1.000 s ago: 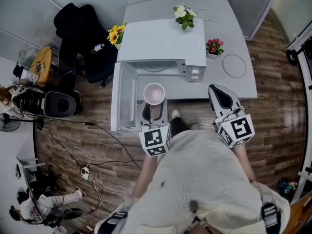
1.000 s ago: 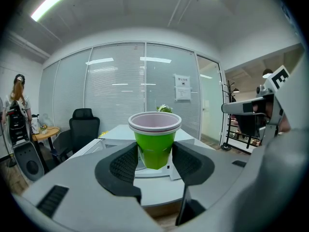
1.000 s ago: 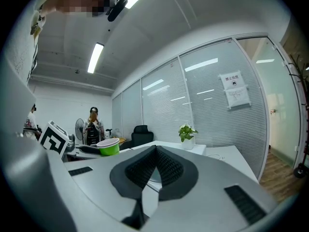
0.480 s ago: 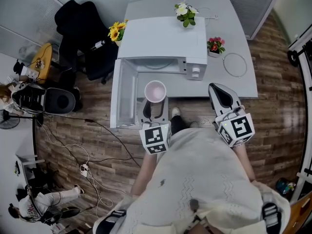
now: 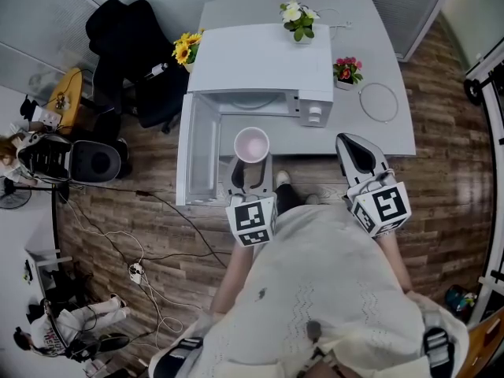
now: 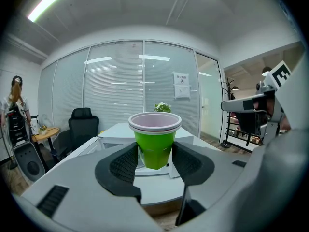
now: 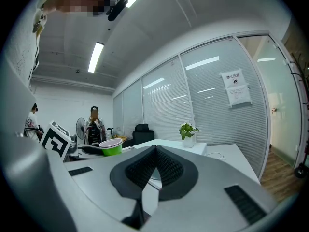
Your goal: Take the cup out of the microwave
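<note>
A green cup (image 5: 251,145) with a pale inside stands upright between the jaws of my left gripper (image 5: 250,172), just in front of the white microwave's (image 5: 260,61) open cavity. In the left gripper view both ribbed pads press the sides of the cup (image 6: 154,146), so the left gripper (image 6: 155,161) is shut on it. The microwave door (image 5: 191,152) is swung open to the left. To the right, at the table's front edge, my right gripper (image 5: 356,154) holds nothing; in its own view the right gripper (image 7: 154,166) has its pads touching, and the cup (image 7: 111,146) shows at the left.
The grey table (image 5: 378,136) carries a white-flowered plant (image 5: 298,20), a pink-flowered pot (image 5: 346,73) and a looped cable (image 5: 379,105). Yellow flowers (image 5: 186,51) stand beside the microwave. A black office chair (image 5: 130,50) is at the left, with cables (image 5: 142,250) on the wooden floor.
</note>
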Action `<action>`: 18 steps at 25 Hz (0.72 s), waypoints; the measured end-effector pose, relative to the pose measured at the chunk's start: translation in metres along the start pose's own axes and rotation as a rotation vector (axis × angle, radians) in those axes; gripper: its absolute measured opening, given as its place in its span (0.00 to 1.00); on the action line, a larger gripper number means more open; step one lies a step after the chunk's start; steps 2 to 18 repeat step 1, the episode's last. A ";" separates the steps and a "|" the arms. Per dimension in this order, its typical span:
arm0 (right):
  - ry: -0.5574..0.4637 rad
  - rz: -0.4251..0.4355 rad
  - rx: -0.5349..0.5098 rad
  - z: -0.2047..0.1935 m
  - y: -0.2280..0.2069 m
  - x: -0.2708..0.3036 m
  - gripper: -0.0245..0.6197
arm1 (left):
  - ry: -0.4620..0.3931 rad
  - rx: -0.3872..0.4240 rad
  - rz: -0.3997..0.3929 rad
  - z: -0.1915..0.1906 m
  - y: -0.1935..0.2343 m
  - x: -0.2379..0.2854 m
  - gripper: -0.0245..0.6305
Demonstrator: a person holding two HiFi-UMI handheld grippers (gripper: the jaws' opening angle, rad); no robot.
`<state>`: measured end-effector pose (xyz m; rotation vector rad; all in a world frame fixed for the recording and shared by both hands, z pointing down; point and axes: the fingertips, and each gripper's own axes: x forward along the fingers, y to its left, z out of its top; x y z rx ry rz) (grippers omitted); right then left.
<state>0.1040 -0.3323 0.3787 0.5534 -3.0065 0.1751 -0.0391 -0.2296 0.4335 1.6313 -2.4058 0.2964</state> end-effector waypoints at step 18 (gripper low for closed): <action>0.000 0.000 0.000 0.000 0.000 0.000 0.05 | 0.001 0.000 0.002 0.000 0.000 0.000 0.41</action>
